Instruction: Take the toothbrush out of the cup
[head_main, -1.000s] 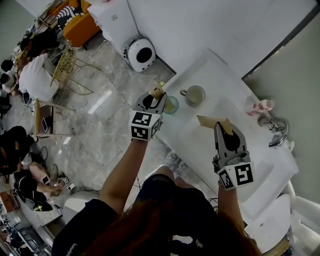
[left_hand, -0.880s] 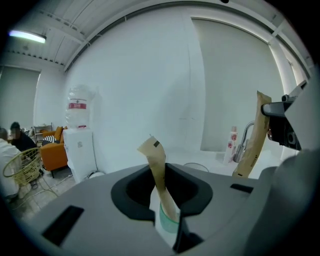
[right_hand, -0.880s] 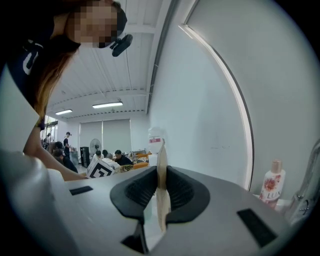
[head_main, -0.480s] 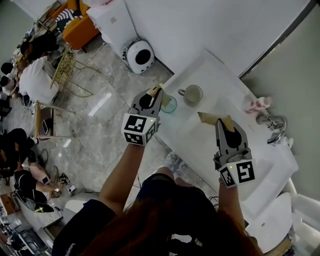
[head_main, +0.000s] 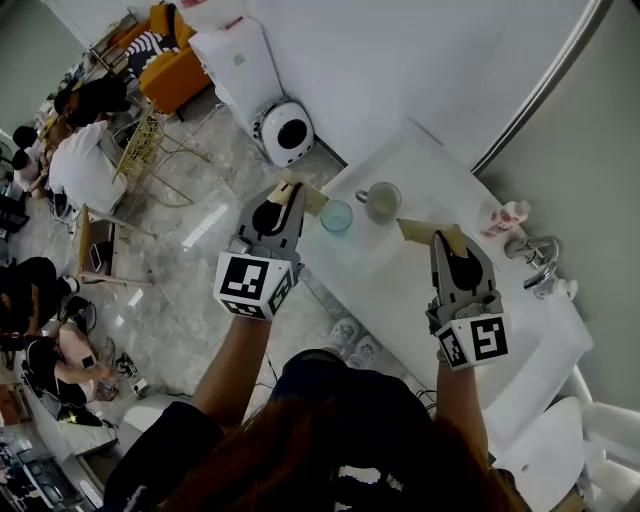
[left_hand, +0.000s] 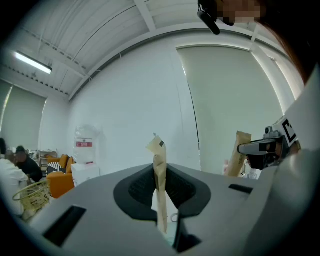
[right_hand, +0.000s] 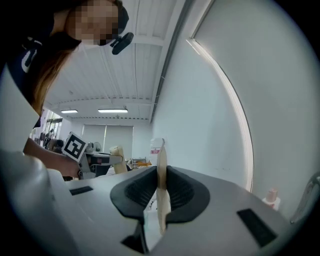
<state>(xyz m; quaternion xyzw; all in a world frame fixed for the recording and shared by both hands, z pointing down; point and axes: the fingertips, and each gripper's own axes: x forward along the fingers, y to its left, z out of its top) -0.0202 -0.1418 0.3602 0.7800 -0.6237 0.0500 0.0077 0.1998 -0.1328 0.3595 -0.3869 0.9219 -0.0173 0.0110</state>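
My left gripper (head_main: 290, 196) is shut on a flat brown paper-wrapped toothbrush (head_main: 308, 196). It hangs off the left edge of the white counter (head_main: 420, 160), raised clear of the light blue cup (head_main: 336, 216). In the left gripper view the wrapper (left_hand: 158, 155) stands upright between the pads of that gripper (left_hand: 159, 192). My right gripper (head_main: 448, 246) is shut on a second brown wrapper (head_main: 420, 233) over the counter. That packet (right_hand: 161, 165) shows pinched edge-on in the right gripper (right_hand: 161, 195). A pale mug (head_main: 383, 201) stands right of the blue cup.
A chrome faucet (head_main: 535, 255) and a pink bottle (head_main: 505, 216) are at the counter's far right. A round white appliance (head_main: 283, 130) sits on the marble floor beyond the counter. People and an orange sofa (head_main: 170, 65) are far left.
My left gripper has risen and drawn left, lifting the brown wrapper from the blue cup. The right gripper has risen slightly with its own wrapper.
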